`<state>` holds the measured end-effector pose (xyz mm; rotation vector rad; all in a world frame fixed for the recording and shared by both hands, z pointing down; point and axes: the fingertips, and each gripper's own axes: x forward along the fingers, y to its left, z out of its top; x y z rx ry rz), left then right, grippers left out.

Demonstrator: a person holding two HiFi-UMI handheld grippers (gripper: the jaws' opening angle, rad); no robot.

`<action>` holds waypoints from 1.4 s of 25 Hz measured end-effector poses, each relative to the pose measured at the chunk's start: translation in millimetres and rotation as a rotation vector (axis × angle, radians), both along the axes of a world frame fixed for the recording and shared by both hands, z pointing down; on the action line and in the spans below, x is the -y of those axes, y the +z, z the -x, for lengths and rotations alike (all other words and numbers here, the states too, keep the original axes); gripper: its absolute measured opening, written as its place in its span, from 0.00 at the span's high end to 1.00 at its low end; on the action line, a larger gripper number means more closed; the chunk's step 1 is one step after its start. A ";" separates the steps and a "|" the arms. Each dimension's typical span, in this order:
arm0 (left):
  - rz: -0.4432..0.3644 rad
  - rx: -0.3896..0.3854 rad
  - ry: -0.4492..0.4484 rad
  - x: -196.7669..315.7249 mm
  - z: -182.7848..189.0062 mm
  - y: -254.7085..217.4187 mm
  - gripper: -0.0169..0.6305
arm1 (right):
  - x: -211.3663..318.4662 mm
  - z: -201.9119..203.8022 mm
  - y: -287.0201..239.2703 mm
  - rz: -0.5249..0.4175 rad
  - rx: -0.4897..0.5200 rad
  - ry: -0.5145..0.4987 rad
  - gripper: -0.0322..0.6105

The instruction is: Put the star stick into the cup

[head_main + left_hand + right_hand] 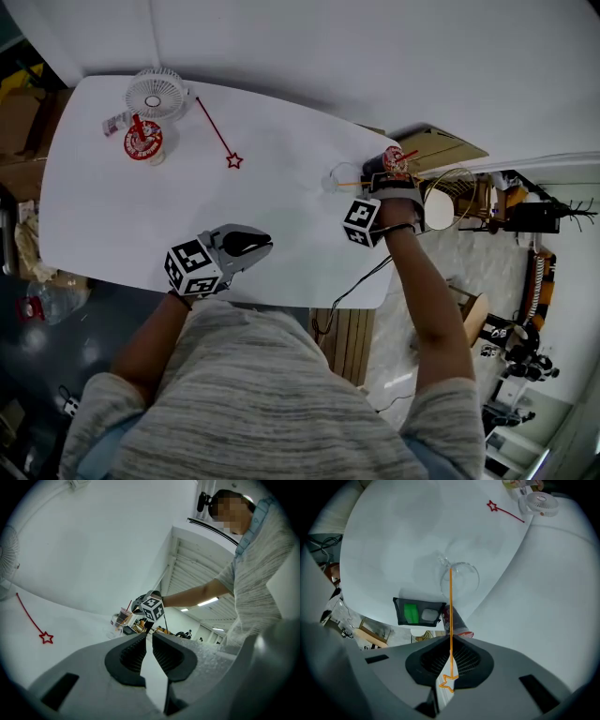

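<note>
My right claw (pixel 451 641) is pinching a thin orange star-ended stick (pixel 451 611), with the star behind the pads. Its plain tip reaches the rim of the small clear glass cup (pixel 474 576) on the white table (pixel 122 206) — inside or just outside, I can't tell. I judge the risk to be this: the thin stick pivots in my grip, catches the rim and tips that light glass, which stands near the table's edge. My left claw (pixel 149 637) is nearly pressed together on nothing, well apart — no help steadying. A second, red star stick (pixel 217 134) lies far across the table.
</note>
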<state>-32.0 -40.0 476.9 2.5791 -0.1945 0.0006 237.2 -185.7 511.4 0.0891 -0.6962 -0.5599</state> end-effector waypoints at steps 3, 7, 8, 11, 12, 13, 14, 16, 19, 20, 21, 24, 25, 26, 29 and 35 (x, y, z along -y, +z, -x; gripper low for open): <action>0.002 0.002 -0.008 0.7 2.5 1.0 0.92 | -2.2 10.8 11.5 0.020 -0.015 -0.021 0.93; 0.005 0.003 -0.019 1.5 5.1 3.2 0.92 | -3.6 24.2 22.8 0.034 -0.026 -0.045 0.93; 0.007 0.004 -0.021 1.8 5.7 3.8 0.92 | -3.2 26.5 24.7 0.037 -0.030 -0.048 0.93; 0.011 0.003 -0.024 2.6 7.5 5.1 0.92 | -0.6 30.2 27.2 0.042 -0.055 -0.049 0.93; 0.011 0.002 -0.025 2.3 7.9 5.3 0.92 | 0.1 30.9 27.0 0.042 -0.062 -0.046 0.93; 0.012 0.001 -0.024 1.7 8.2 5.5 0.92 | 0.5 31.7 26.8 0.041 -0.064 -0.044 0.93; 0.012 0.000 -0.024 1.1 8.5 5.8 0.92 | 0.9 32.9 26.6 0.038 -0.061 -0.041 0.93; 0.012 -0.002 -0.024 0.7 9.1 6.2 0.92 | 1.7 36.7 26.1 0.029 -0.038 -0.037 0.93; 0.012 -0.005 -0.024 1.0 10.2 5.6 0.92 | 0.3 45.3 25.0 0.021 0.030 -0.022 0.93; 0.012 -0.005 -0.023 1.1 10.4 5.6 0.92 | -1.0 47.7 24.1 0.021 0.047 -0.016 0.93; 0.012 -0.005 -0.022 1.4 10.4 5.9 0.92 | -2.0 49.7 22.7 0.019 0.062 -0.011 0.93; 0.012 -0.007 -0.019 3.1 9.9 6.1 0.92 | -2.8 58.8 17.0 0.006 0.119 -0.004 0.93; 0.012 -0.008 -0.017 3.3 9.2 5.8 0.92 | -2.9 62.7 14.7 -0.001 0.140 -0.005 0.93; 0.012 -0.009 -0.015 3.2 8.4 5.3 0.92 | -3.1 66.5 11.9 -0.010 0.162 -0.007 0.93; 0.009 -0.010 -0.006 2.2 5.3 3.7 0.92 | -4.1 79.3 1.2 -0.054 0.245 -0.006 0.93; 0.005 -0.006 0.001 3.0 2.2 0.7 0.92 | -8.1 104.1 -20.5 -0.170 0.468 0.012 0.93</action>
